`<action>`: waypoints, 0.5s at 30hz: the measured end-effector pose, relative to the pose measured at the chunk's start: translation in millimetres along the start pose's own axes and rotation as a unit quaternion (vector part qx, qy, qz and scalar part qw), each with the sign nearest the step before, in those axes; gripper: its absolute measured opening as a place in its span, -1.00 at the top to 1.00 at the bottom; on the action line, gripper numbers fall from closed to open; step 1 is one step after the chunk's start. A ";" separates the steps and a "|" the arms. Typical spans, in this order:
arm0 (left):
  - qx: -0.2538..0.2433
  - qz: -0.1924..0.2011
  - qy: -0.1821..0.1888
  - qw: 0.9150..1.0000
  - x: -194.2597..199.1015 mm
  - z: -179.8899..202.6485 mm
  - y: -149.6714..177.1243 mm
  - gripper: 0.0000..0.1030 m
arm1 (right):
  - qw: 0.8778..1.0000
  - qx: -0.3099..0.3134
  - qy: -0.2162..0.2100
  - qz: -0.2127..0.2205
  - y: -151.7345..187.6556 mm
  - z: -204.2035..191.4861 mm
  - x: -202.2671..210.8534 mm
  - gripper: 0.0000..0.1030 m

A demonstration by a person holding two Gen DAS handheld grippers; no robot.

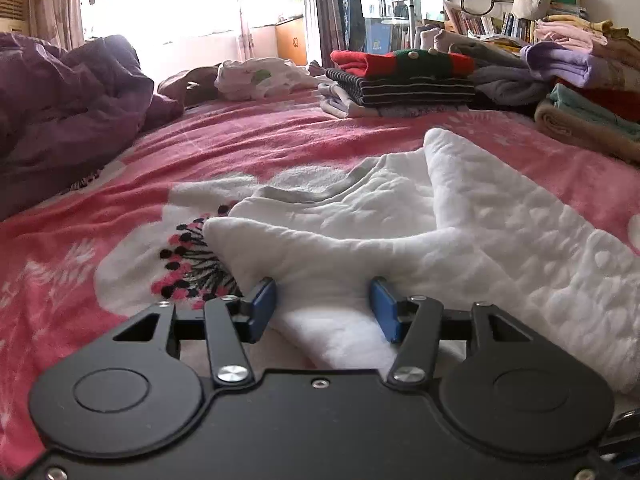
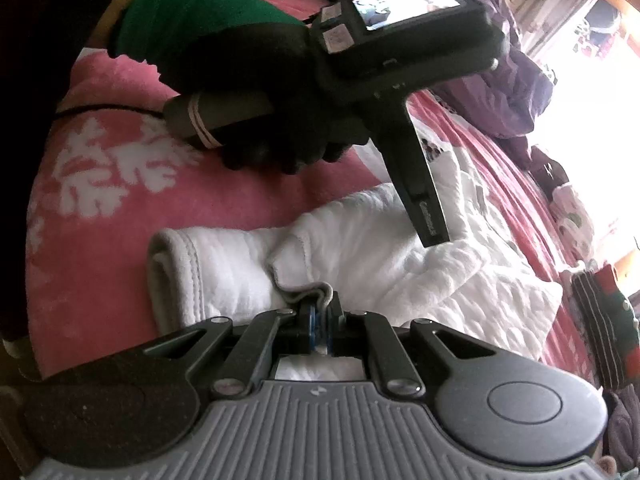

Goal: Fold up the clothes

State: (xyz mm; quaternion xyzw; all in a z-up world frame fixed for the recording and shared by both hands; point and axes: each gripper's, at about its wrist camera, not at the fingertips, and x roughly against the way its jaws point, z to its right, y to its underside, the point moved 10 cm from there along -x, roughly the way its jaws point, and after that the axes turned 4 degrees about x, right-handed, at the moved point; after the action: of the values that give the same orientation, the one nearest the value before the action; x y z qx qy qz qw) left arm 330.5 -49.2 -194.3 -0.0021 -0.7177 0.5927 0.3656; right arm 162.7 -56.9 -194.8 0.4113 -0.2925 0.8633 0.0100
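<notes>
Mid-fold here: our right gripper (image 2: 320,316) is pinching the hem of the white garment (image 1: 460,216), our left gripper (image 1: 323,300) sits spread around a fold, not squeezing. It's on the pink blanket (image 1: 280,136). Next, probably regrip left and fold over, folded stack (image 1: 400,84) waiting beyond.

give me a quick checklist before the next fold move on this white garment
1. right gripper clamped on the grey-trimmed edge of the white garment: ok
2. left gripper free of the fabric: ok, jaws apart, cloth lies between them unpinched
3. pink blanket beyond the garment bare enough to fold onto: ok
4. folded stack out of the way: ok, far side of the bed
5. garment lying flat: not ok, rumpled with raised folds
6. sleeves tucked in: cannot tell
</notes>
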 end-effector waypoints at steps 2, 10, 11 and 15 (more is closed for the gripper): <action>-0.001 0.002 -0.001 1.000 1.8 0.9 -0.9 -0.04 | 1.000 0.000 -0.011 -0.008 -0.7 2.2 7.3 0.81; 0.006 0.002 0.006 1.000 4.8 -0.3 -3.0 -0.04 | 0.986 -0.134 -0.086 0.056 -2.9 33.8 75.6 0.80; 0.006 0.001 0.005 1.000 5.2 -0.1 -3.1 -0.04 | 0.984 -0.148 -0.077 0.067 -7.8 40.8 73.1 0.80; 0.009 -0.004 0.006 1.000 7.1 0.4 -2.7 -0.04 | 0.980 -0.178 -0.040 0.077 -20.6 54.5 37.9 0.65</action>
State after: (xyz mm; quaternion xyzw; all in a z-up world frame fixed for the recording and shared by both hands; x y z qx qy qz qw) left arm 326.2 -47.2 -188.4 0.0002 -0.7105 0.5975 0.3718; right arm 181.3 -76.3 -130.7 0.4133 -0.4723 0.7785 0.0046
